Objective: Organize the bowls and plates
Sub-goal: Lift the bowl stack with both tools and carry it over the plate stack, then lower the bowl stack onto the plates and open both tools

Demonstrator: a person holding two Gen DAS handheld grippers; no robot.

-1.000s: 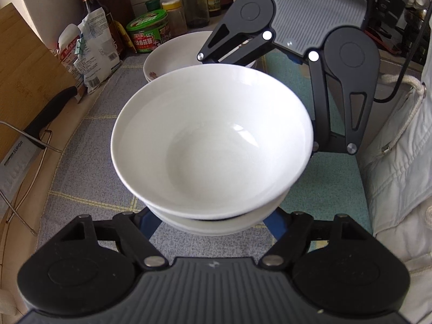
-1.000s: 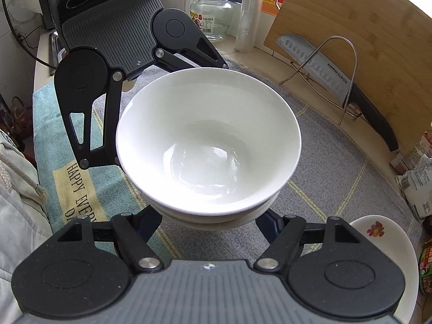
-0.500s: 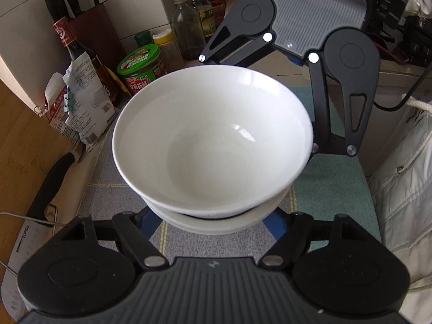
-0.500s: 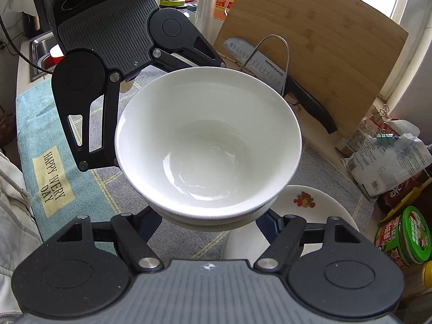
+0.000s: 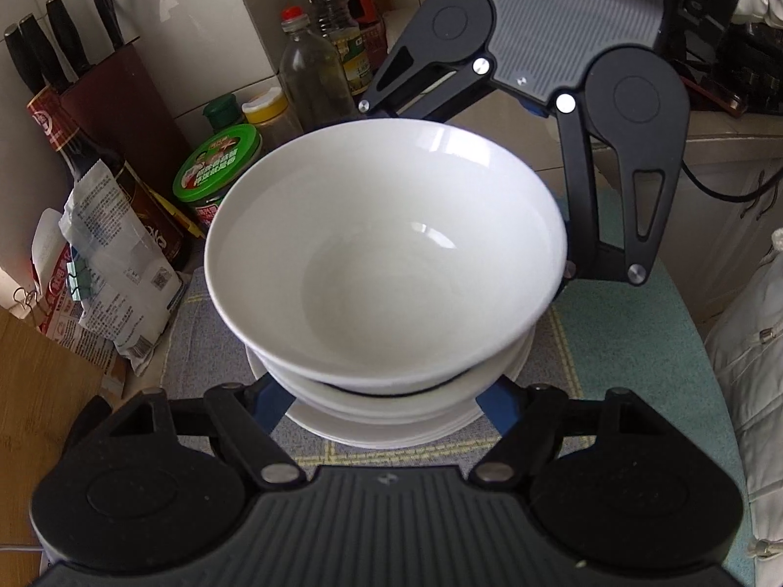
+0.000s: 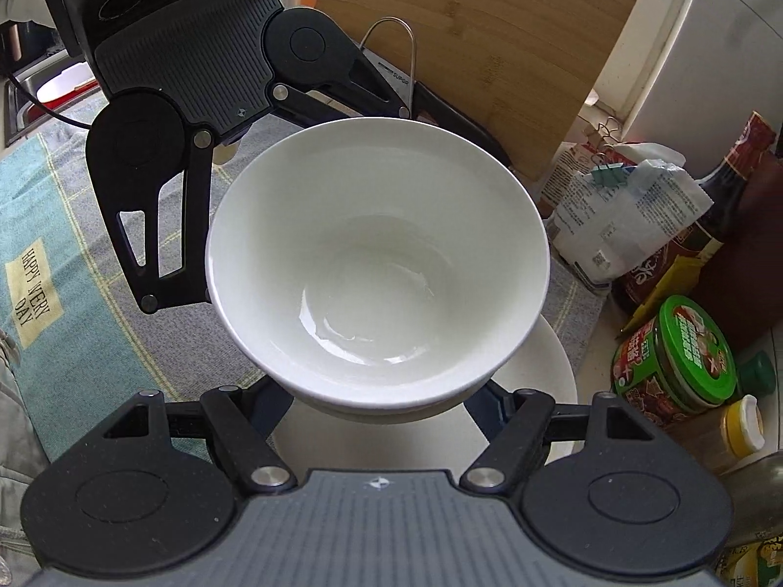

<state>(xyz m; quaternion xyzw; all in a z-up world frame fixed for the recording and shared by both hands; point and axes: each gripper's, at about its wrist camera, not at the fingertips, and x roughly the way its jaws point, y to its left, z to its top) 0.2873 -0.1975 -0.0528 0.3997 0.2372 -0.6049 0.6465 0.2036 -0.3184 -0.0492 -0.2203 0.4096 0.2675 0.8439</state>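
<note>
A stack of two white bowls [image 5: 386, 264] fills both views, one nested in the other [image 6: 377, 269]. My left gripper [image 5: 386, 391] holds the stack from its near side, fingers spread around the lower bowl and hidden under it. My right gripper [image 6: 381, 406] holds it from the opposite side in the same way. Each gripper shows beyond the bowls in the other's view. A white plate [image 6: 543, 372] lies directly below the stack; its rim shows under the bowls in the left wrist view [image 5: 391, 433].
A grey checked mat [image 6: 147, 342] and a teal cloth [image 5: 631, 337] cover the counter. A green-lidded jar [image 5: 218, 173], bottles [image 5: 313, 73], a knife block [image 5: 117, 98], a flour bag [image 5: 117, 264] and a bamboo cutting board [image 6: 489, 39] with a knife [image 6: 455, 117] stand close around.
Both grippers have carried the bowl stack towards the jars and bottles. The plate was beside the stack and now lies directly under it.
</note>
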